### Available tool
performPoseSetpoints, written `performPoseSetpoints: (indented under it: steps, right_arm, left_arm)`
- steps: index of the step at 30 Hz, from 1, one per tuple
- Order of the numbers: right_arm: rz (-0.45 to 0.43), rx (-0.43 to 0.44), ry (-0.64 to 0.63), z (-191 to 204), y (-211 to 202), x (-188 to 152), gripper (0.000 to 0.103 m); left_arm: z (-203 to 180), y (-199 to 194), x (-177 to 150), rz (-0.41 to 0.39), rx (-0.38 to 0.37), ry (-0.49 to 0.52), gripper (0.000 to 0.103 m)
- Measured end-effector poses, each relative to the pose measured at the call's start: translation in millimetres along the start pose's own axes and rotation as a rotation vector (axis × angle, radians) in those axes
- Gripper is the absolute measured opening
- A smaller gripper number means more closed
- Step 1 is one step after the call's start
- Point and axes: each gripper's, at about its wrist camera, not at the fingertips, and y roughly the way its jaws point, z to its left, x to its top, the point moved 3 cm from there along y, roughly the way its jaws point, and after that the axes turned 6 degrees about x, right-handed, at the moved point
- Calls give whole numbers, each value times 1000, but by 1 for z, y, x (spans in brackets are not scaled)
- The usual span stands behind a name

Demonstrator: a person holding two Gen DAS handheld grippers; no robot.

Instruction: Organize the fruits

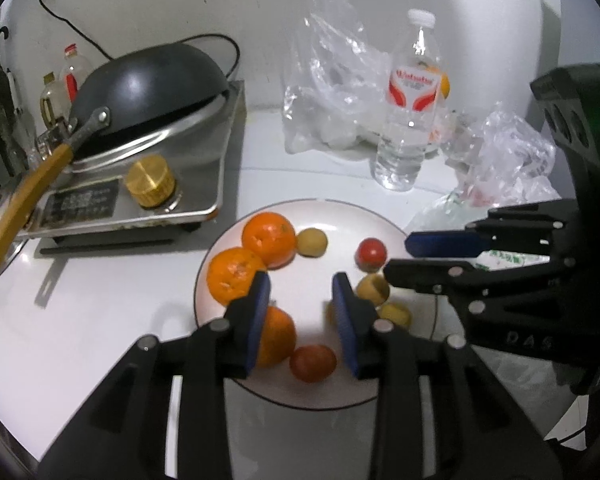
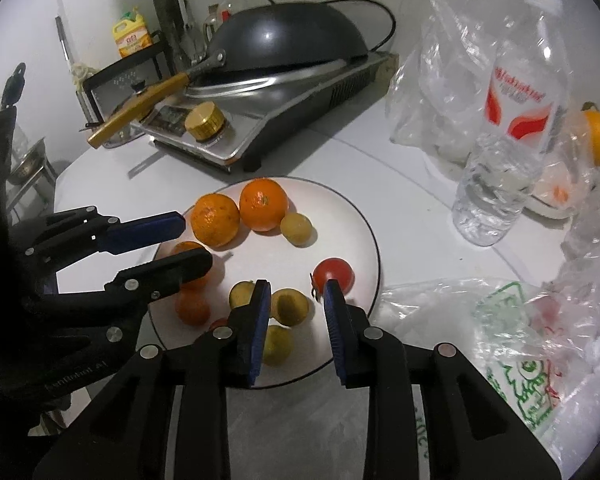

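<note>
A white plate (image 1: 380, 224) sits on the white counter (image 1: 120, 300), just beside the gas stove (image 1: 140, 184) carrying an upturned wok (image 1: 152, 80). On it lie three oranges (image 1: 268, 238) toward the stove side, yellowish plums (image 1: 311, 242) and red tomatoes (image 1: 371, 254). The left claw (image 1: 300, 292) hangs over the plate, pads apart, nothing between them. The right claw (image 2: 296, 300) likewise stands apart, empty, above the plate's near edge beside a plum (image 2: 290, 306). A water bottle (image 1: 408, 112) and plastic bags (image 1: 332, 80) stand behind.

"DAS" on right gripper (image 1: 400, 255) body; bottle (image 1: 410, 104) red/white label blurred, unreadable; bag (image 2: 512, 344) green print illegible.
</note>
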Motion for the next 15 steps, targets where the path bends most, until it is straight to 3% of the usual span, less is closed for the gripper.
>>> performPoseSetpoints:
  steps: [3, 9, 12, 15]
  right_arm:
    - [-19, -18, -9, 6, -13, 0, 39]
    - [-93, -70, -13, 15, -51, 0, 45]
    - [-134, -89, -14, 18, -72, 0, 49]
    - [-185, -109, -10, 22, -96, -1, 53]
  left_arm:
    - [-1, -12, 2, -24, 4, 1, 48]
    - [-2, -47, 14, -108, 11, 0, 54]
    - [-2, -67, 21, -161, 4, -4, 72]
    - [-3, -88, 30, -213, 13, -10, 81]
